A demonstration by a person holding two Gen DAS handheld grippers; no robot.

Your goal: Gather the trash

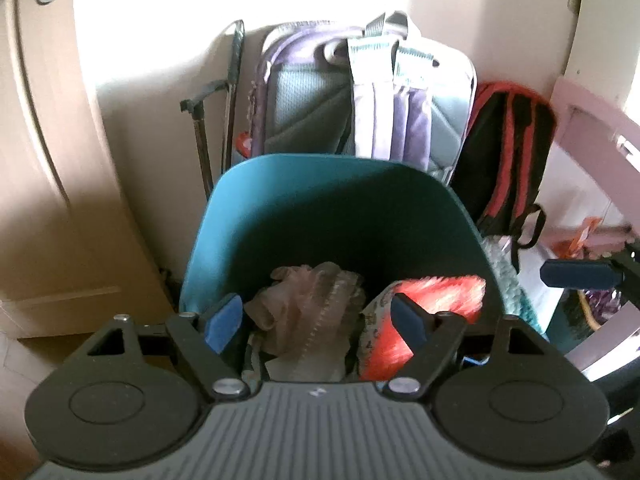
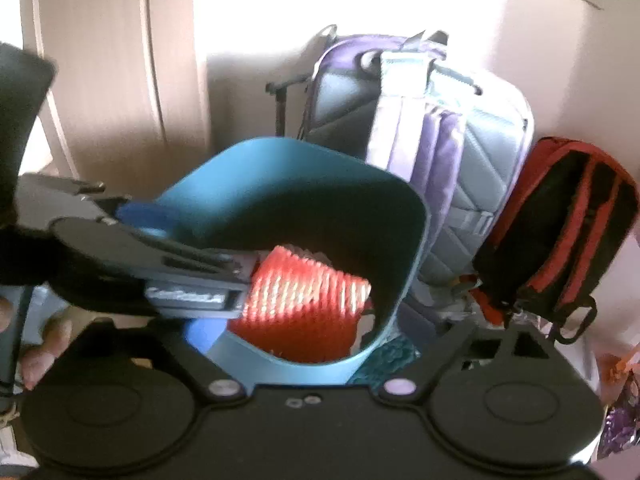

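Both tongs open over teal bin, trash already inside.

Wooden wardrobe (image 1: 48, 168) at left; purple-grey backpack (image 1: 372, 92) and black-red backpack (image 1: 508, 152) lean on wall behind teal bin (image 1: 304, 208). In the bin: red mesh bag (image 1: 432, 304) on the right, crumpled clear plastic wrap (image 1: 316, 312) left of it. Left tongs (image 1: 316, 320) hang above the bin mouth, jaws wide, nothing gripped. Right tongs (image 2: 316, 344) at the bin's near rim, jaws spread wide, empty; only their arms show in own view.
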